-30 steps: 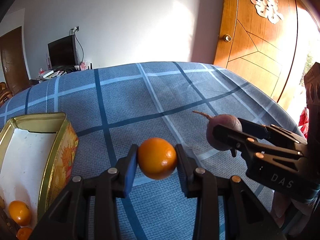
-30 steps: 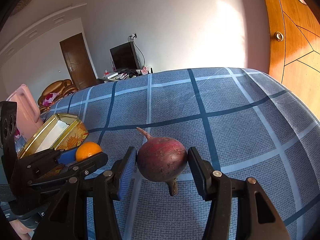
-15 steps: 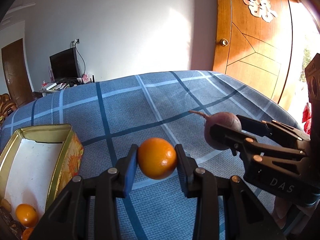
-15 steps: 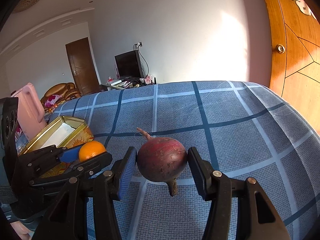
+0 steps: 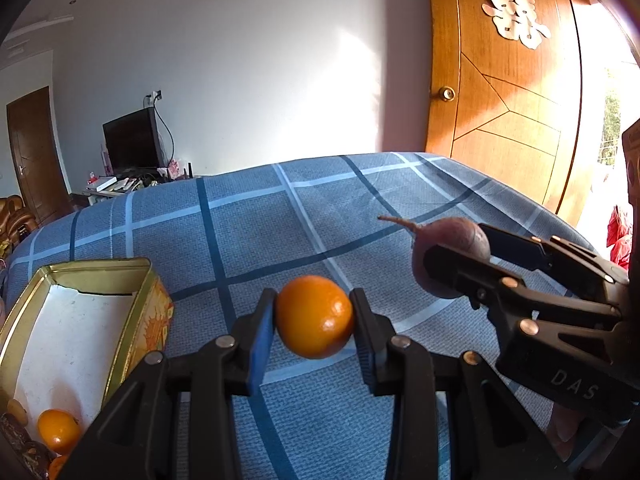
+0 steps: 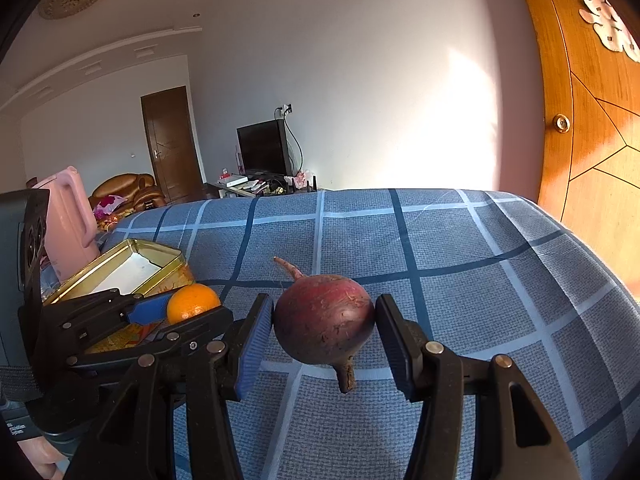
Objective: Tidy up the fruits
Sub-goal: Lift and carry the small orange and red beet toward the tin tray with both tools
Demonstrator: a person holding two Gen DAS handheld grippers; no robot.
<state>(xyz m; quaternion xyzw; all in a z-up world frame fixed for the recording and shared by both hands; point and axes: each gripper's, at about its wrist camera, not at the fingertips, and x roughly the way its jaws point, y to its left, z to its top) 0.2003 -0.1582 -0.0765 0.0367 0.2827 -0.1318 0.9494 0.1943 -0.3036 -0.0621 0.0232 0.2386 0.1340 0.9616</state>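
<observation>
Fingers [image 5: 262,328] of the left gripper [image 5: 314,330] are clamping an orange [image 5: 314,316]. Right gripper [image 6: 324,344] fingers are gripping a beetroot [image 6: 324,328] above the blue checked cloth [image 6: 460,248].

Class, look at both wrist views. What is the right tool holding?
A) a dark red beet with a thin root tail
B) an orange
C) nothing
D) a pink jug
A: the right tool is clamped on the beet, its pads pressing both sides, while the orange sits in the left tool.

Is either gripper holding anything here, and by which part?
Both are. The left gripper clamps an orange across its sides; the right gripper clamps a beet across its round body, root tail pointing away.
</observation>
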